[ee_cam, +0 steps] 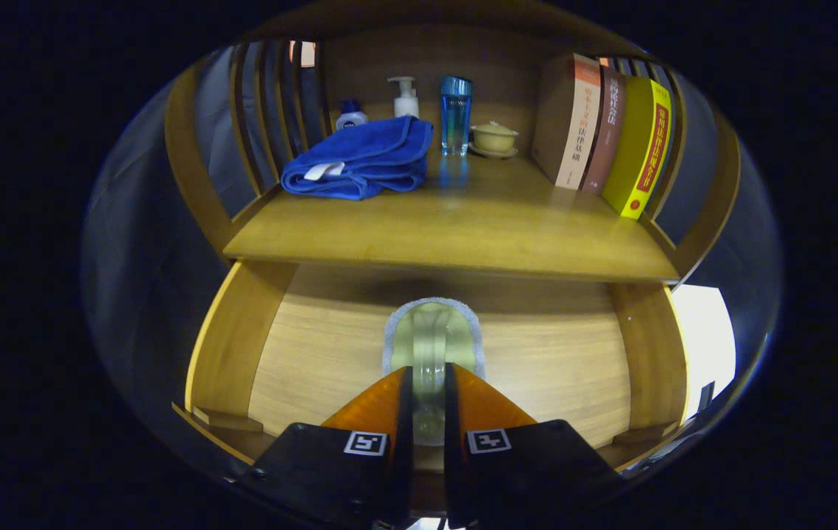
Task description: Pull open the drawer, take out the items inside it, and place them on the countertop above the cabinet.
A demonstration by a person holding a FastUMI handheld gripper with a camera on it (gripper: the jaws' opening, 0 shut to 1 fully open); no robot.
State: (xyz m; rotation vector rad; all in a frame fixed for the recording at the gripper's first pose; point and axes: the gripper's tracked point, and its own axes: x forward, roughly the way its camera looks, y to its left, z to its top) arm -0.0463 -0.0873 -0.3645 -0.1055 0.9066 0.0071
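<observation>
The wooden drawer (537, 368) stands pulled open below the countertop (463, 221). Inside it, a clear glass item (431, 335) rests over a grey mat (392, 335) on the drawer floor. My gripper (428, 372) reaches down into the drawer. Its two orange fingers (382, 401) are closed to a narrow gap, with the near part of the glass held between them. The rest of the glass shows just ahead of the fingertips. How far the glass is lifted off the mat cannot be told.
On the countertop lie a folded blue towel (360, 158), a small white bottle (350, 114), a pump bottle (404, 96), a tall blue bottle (456, 114), a lidded yellow bowl (493, 138) and three upright books (610, 125). The drawer's side walls (227, 346) flank the fingers.
</observation>
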